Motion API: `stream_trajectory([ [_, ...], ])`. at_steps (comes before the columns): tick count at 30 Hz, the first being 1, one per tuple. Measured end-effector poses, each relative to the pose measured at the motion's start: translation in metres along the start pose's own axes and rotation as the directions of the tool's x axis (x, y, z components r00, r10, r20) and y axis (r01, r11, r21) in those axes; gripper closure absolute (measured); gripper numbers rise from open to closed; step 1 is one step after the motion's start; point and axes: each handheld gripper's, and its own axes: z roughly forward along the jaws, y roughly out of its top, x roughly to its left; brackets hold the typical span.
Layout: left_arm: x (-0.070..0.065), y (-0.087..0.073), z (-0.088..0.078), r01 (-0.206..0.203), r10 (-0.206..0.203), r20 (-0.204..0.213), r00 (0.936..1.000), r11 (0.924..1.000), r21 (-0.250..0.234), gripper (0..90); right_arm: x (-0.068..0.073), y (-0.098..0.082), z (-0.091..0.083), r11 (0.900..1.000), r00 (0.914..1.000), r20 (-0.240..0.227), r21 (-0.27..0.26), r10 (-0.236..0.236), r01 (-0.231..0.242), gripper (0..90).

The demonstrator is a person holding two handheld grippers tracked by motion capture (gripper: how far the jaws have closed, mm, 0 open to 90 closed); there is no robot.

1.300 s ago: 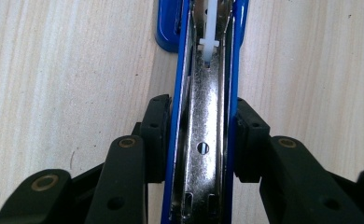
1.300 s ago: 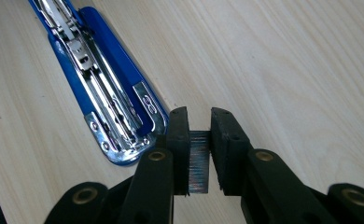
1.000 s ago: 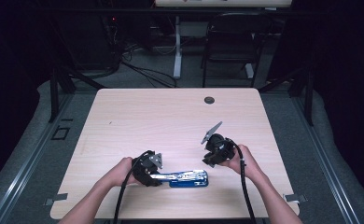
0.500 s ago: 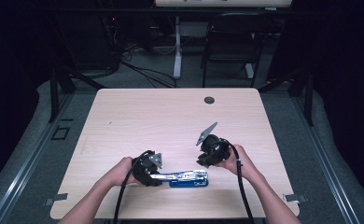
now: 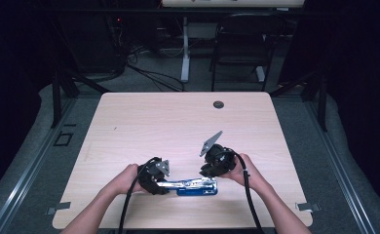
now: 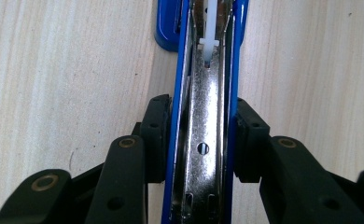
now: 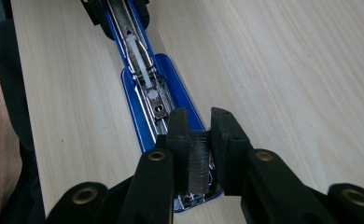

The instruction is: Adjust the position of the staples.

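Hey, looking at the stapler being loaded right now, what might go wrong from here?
1. The right gripper pinches a thin strip of staples over the open stapler. Squeezed or tilted, the strip might snap or miss the metal channel.
2. The left gripper clamps only the stapler's blue sides, so a downward push at the far end may tip or twist it.
3. The stapler lies near the front edge of the table, so it may slide toward the person.

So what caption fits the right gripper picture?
Right gripper pinches a strip of staples over the open blue stapler.
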Motion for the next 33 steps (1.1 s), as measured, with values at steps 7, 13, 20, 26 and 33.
stream_trajectory([
  [7,0.000,0.000,0.000,-0.001,0.001,0.001,1.0000,1.0000,0.001,63.4,0.002,0.000,0.006,1.000,0.9998,-0.009,0.014,-0.016,0.016,78.7],
  [13,0.000,0.000,0.000,-0.001,0.001,0.001,1.0000,1.0000,0.001,63.4,0.004,0.000,0.008,1.000,0.9996,-0.014,0.013,-0.024,0.024,78.7],
  [20,0.000,0.000,0.001,-0.001,0.001,0.000,1.0000,1.0000,0.000,63.4,0.005,-0.001,0.011,0.999,0.9992,-0.023,0.021,-0.034,0.034,78.7],
  [26,0.000,0.000,0.001,-0.001,0.001,-0.001,1.0000,1.0000,0.002,63.5,0.005,-0.002,0.012,0.999,0.9988,-0.027,0.019,-0.040,0.040,78.6],
  [33,0.000,0.000,0.001,-0.001,0.001,-0.001,1.0000,1.0000,0.001,63.4,0.004,-0.003,0.013,0.998,0.9986,-0.025,0.034,-0.047,0.048,78.6],
])
